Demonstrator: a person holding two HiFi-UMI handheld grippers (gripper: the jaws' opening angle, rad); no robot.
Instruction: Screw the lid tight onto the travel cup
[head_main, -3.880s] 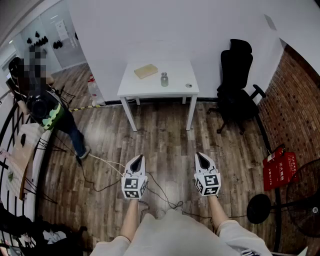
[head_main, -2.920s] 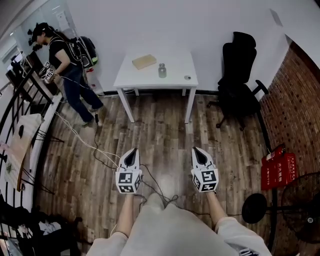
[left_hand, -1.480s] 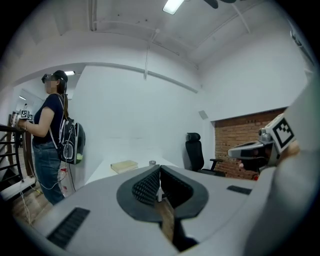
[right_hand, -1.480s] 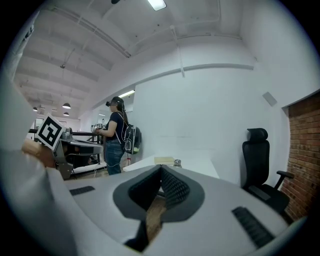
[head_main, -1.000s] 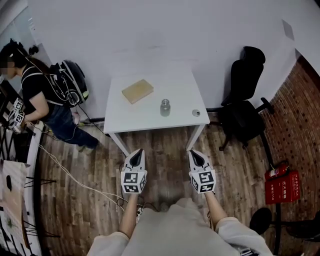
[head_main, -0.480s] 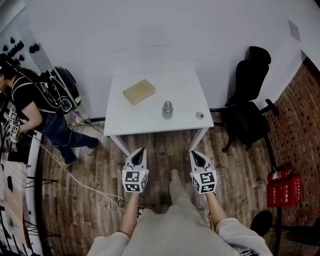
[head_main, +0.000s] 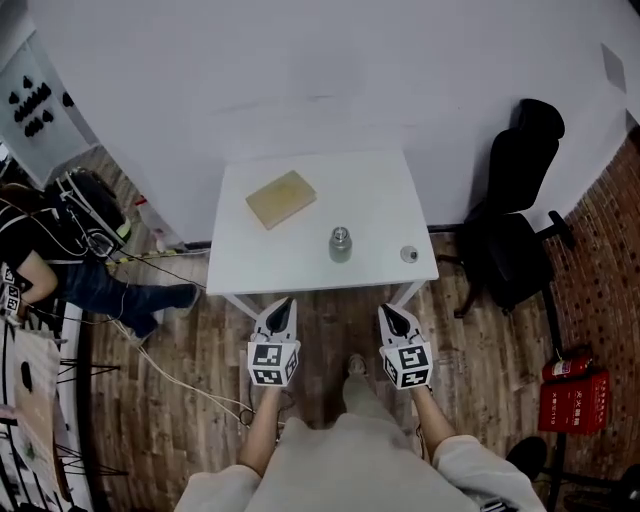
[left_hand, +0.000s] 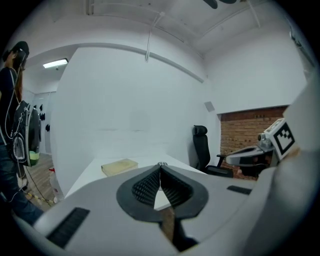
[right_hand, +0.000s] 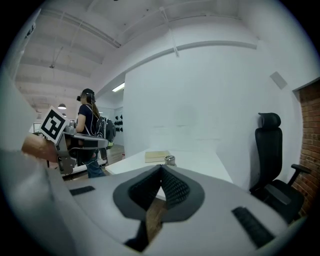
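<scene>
I see my two claws, the left gripper (head_main: 284, 301) and the right gripper (head_main: 387, 309), both pressed together and empty. The one white table (head_main: 380, 195) carries one travel cup (head_main: 340, 244) mid-table, one lid (head_main: 409, 254) apart at its right, and one tan block (head_main: 281, 198).

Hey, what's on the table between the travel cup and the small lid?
Nothing. The head view shows only bare white tabletop between the travel cup and the lid.

The table (head_main: 370, 195) top is smooth, matt white. By its front edge, the travel cup (head_main: 340, 245) looks clear with a shiny metal neck. The floor (head_main: 330, 315) is wood plank and the wall (left_hand: 245, 125) rough brick. The left gripper (left_hand: 160, 166) and right gripper (right_hand: 161, 168) have matt white plastic shells.
</scene>
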